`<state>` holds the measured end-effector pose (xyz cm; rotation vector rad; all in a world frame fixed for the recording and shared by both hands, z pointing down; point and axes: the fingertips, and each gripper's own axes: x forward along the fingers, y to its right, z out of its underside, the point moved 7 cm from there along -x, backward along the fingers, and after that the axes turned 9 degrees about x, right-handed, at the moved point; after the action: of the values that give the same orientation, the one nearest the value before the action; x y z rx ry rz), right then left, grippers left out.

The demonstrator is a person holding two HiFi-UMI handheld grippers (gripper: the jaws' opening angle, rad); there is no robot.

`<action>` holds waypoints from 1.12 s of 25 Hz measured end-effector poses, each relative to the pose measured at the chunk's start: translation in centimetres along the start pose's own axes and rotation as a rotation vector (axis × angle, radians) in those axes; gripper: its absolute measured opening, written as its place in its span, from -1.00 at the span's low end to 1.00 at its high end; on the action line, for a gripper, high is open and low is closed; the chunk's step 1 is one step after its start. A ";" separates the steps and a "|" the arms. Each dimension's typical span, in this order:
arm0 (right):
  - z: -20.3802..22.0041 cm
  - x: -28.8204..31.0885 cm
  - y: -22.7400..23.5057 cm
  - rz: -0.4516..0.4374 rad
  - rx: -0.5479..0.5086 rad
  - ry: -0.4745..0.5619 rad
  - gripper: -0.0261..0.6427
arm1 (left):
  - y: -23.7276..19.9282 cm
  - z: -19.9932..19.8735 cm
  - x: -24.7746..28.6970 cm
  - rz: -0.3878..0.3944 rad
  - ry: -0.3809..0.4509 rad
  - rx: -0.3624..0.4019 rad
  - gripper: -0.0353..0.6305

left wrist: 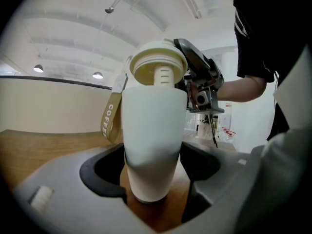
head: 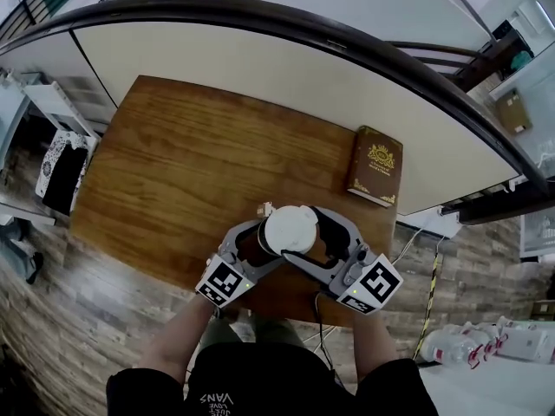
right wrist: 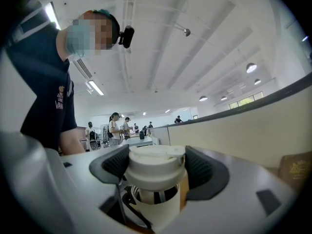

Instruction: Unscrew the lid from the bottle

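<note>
**Bottle and lid, both clamped.** The bottle (left wrist: 153, 140) stood upright on the wooden tabletop (head: 191, 172), to the left of the brown book (head: 375, 165) and nearer the person than it, well apart from it. The left hand-held gripper (left wrist: 152, 172) was clamped on the lower body of the bottle, one dark pad pressed to each side of the white wall. The right hand-held gripper (right wrist: 157, 165), on the book's side of the bottle, was clamped on the lid (right wrist: 156, 173), its ribbed pads bearing on the broad collar.

In the right gripper view a dark gap showed between the lid and the bottle's rim. The thread therefore appeared run out or nearly so, but whether the lid was wholly free could not be told. A tan strap (left wrist: 111, 118) hung beside the neck.

**Handling (judged).**
- The body looked stiff, smooth and rounded, so it was likely slippery under the pads.
- Its narrowing toward the base could let it creep in a loose grip.
- The low hold suited anchoring it against the twist.
- The collar was the sound place to take the lid, which should be kept level and lifted straight.
- Weight depended on contents, which were not visible.
</note>
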<state>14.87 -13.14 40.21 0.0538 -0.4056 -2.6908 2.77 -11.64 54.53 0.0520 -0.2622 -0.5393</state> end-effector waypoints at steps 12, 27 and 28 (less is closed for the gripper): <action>-3.4 -1.4 -1.8 0.129 -0.001 0.102 0.12 | 0.0 0.1 -1.9 -0.022 -0.048 -0.037 0.17; -5.0 -6.0 -6.0 0.357 0.054 0.320 0.12 | -1.3 -3.4 -10.1 -0.148 0.032 -0.050 0.17; -4.9 -6.3 -6.4 0.372 0.055 0.326 0.12 | -1.2 -3.9 -10.6 -0.147 0.035 -0.053 0.17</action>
<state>18.53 -6.33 33.54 0.3884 -0.3471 -2.2522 -5.54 -7.37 48.12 0.0292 -0.2111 -0.6907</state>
